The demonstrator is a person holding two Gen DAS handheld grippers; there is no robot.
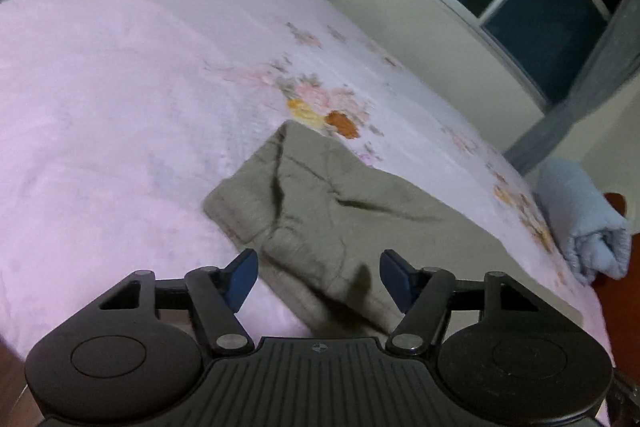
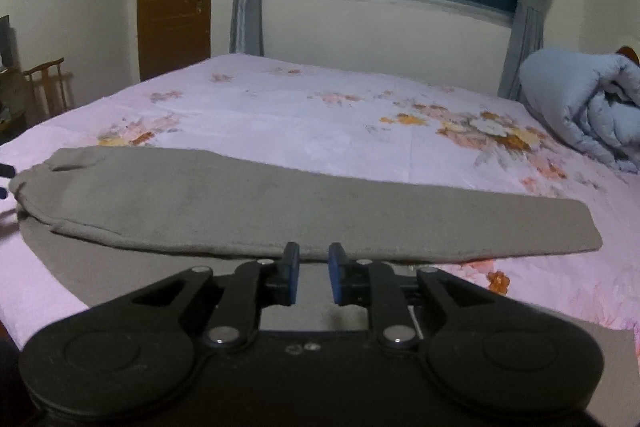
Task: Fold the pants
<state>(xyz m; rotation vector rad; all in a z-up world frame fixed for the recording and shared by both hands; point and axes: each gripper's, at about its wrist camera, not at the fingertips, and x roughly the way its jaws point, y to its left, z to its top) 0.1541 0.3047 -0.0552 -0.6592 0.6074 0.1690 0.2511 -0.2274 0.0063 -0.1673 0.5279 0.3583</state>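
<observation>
Across the pink floral bed sheet (image 2: pixel 320 115), which filled most of both views, the grey pants (image 2: pixel 248 199) lay stretched sideways near the front edge, one leg laid over the other so that they formed a single long strip. By my reading the lengthwise fold was done; the folds that would shorten the strip, cuff end toward waist, seemed yet to be made. Beyond the pants the sheet ran bare and wide toward the window wall, giving ample room to swing an end over. A rolled blue comforter (image 2: pixel 584 111) sat at the far right corner, well apart from the cuff end. The near bed edge fell just below the grippers, so little margin lay on that side.

From the left wrist view the bunched, creased end of the pants (image 1: pixel 320 211) lay just ahead of the left gripper (image 1: pixel 318 277), whose fingers stood spread wide and empty above the cloth. The right gripper (image 2: pixel 314 273) hovered at the near long edge of the strip, fingers parted by a narrow gap with nothing caught between them.
</observation>
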